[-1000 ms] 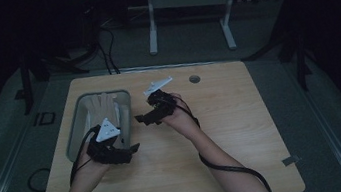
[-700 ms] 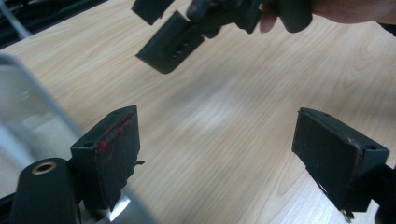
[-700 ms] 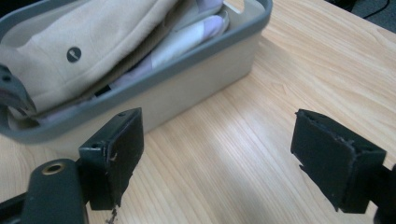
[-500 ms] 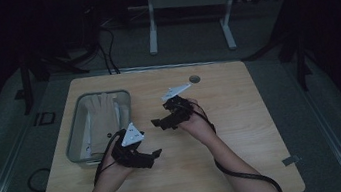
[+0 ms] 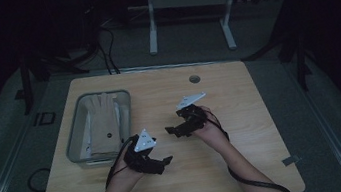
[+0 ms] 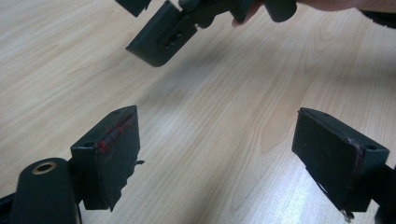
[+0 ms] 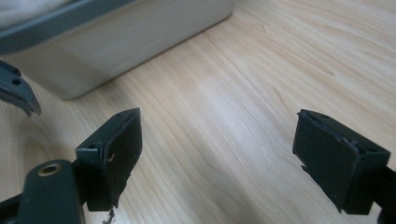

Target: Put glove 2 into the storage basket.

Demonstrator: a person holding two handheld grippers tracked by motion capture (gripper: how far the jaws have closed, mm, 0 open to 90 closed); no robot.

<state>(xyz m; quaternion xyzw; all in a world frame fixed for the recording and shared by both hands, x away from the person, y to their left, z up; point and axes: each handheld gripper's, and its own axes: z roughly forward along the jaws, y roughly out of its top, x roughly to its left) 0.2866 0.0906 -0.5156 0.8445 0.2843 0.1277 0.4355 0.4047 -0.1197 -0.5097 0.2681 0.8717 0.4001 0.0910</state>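
1. A grey bin (image 5: pixel 74 139) sits on the wooden tabletop (image 5: pixel 247 156), just beyond the left tongs (image 5: pixel 166 160).
2. Pale folded cloth (image 5: pixel 101 123) lies inside the bin.
3. A small round grommet (image 5: pixel 194 79) is set in the tabletop, beyond the right tongs (image 5: pixel 169 130).

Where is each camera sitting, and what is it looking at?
High view: above the person's side, looking down on the wooden table, the grey bin, both hands and forearms.
Left gripper view: on the left hand-held gripper, jaws wide apart, facing the right one.
Right gripper view: on the right hand-held gripper, jaws wide apart, facing the bin's wall.
Shared: both gripper views show table wood; high and right views show the bin.
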